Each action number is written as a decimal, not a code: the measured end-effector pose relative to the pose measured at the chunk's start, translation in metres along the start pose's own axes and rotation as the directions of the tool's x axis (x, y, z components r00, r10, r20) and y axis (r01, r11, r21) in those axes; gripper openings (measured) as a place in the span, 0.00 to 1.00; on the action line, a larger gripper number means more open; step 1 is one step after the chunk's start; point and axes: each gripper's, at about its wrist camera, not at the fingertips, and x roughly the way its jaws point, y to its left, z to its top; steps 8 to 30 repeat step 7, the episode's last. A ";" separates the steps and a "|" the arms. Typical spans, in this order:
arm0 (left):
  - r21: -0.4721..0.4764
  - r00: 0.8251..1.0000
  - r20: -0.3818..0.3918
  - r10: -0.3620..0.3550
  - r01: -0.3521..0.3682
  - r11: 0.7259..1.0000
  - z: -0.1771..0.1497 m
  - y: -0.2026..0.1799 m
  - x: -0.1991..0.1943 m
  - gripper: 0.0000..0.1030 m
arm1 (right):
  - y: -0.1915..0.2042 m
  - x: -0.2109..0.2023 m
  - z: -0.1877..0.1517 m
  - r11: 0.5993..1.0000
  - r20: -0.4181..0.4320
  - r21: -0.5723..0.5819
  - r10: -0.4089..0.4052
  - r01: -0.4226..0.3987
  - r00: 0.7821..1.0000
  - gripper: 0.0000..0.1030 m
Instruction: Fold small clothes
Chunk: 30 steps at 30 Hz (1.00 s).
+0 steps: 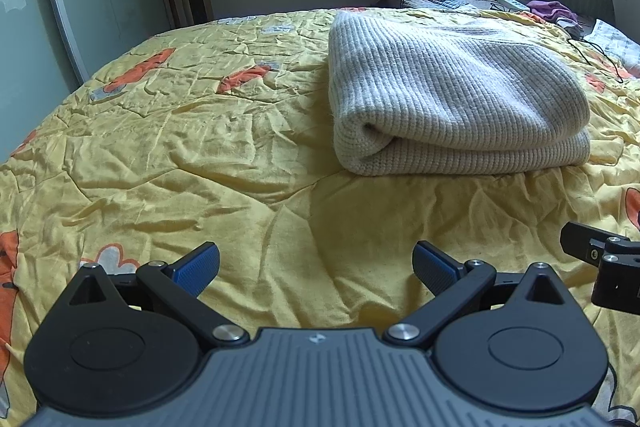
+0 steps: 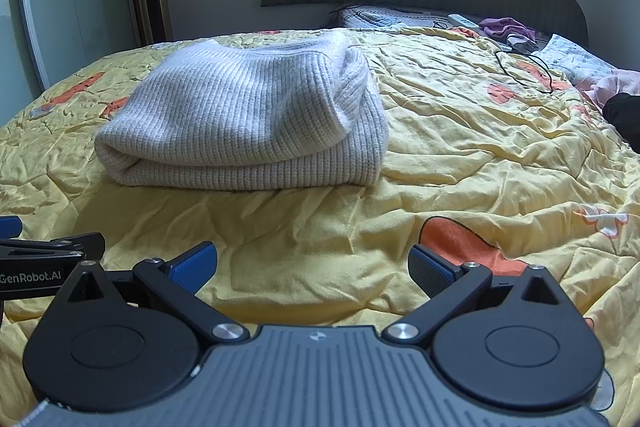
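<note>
While both tools are being held low over the yellow bedspread (image 1: 200,147), the left hand-held gripper (image 1: 316,269) is being kept wide open and empty, and the right hand-held gripper (image 2: 312,269) likewise. One folded grey knit sweater (image 1: 452,95) is lying ahead, apart from both: ahead and right of the left one, ahead and left of the right one. Its long axis is judged to be running away from them. Neither is looking clearly nearer.
</note>
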 end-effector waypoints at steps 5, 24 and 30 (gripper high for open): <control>0.011 1.000 0.025 0.011 -0.011 1.000 0.000 -0.001 -0.002 1.00 | 0.000 0.001 0.000 1.000 -0.001 0.004 0.002 -0.002 1.000 1.00; 0.015 1.000 0.023 0.000 -0.001 1.000 0.000 -0.001 -0.002 1.00 | -0.001 0.001 0.000 1.000 0.000 0.005 0.004 -0.004 1.000 1.00; 0.015 1.000 0.023 0.000 -0.001 1.000 0.000 -0.001 -0.002 1.00 | -0.001 0.001 0.000 1.000 0.000 0.005 0.004 -0.004 1.000 1.00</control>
